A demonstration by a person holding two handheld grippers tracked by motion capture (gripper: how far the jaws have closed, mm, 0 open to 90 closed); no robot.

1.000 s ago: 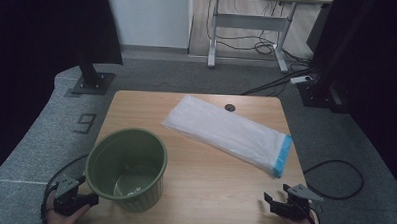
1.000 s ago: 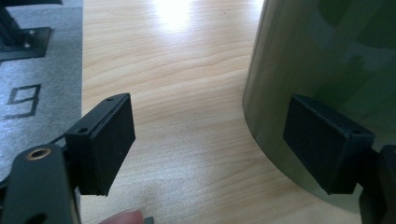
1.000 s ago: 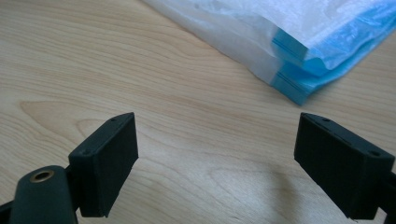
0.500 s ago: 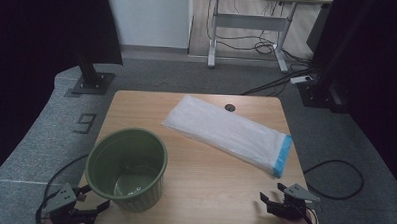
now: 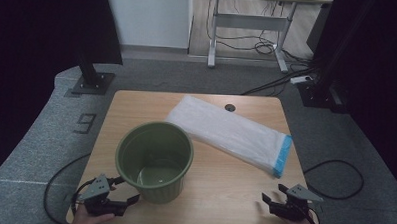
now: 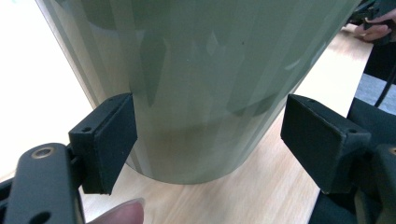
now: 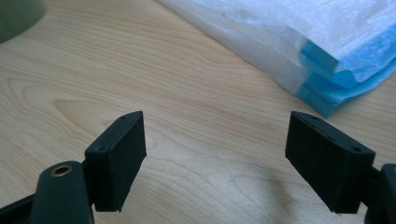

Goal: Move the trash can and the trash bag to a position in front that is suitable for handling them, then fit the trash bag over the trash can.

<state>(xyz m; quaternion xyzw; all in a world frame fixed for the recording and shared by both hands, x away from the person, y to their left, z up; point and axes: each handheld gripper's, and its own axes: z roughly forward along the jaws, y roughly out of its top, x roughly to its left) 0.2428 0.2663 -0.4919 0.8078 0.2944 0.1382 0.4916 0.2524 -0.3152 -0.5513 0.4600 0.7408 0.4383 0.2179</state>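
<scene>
- Left gripper (image 5: 119, 201) sits at the table's near left corner with its jaws spread wide, close against the base of the green bucket (image 5: 155, 160); in the left gripper view the bucket wall (image 6: 205, 84) rises between the pads, one pad seemingly at the wall and the other apart, so nothing is clamped.
- Likely reason: the jaws are lined up to take the bucket low down.
- Right gripper (image 5: 273, 203) hovers low, jaws apart and empty, above bare table (image 7: 187, 93), aimed towards the blue-edged plastic bag stack (image 5: 236, 133) lying flat beside the bucket.
</scene>
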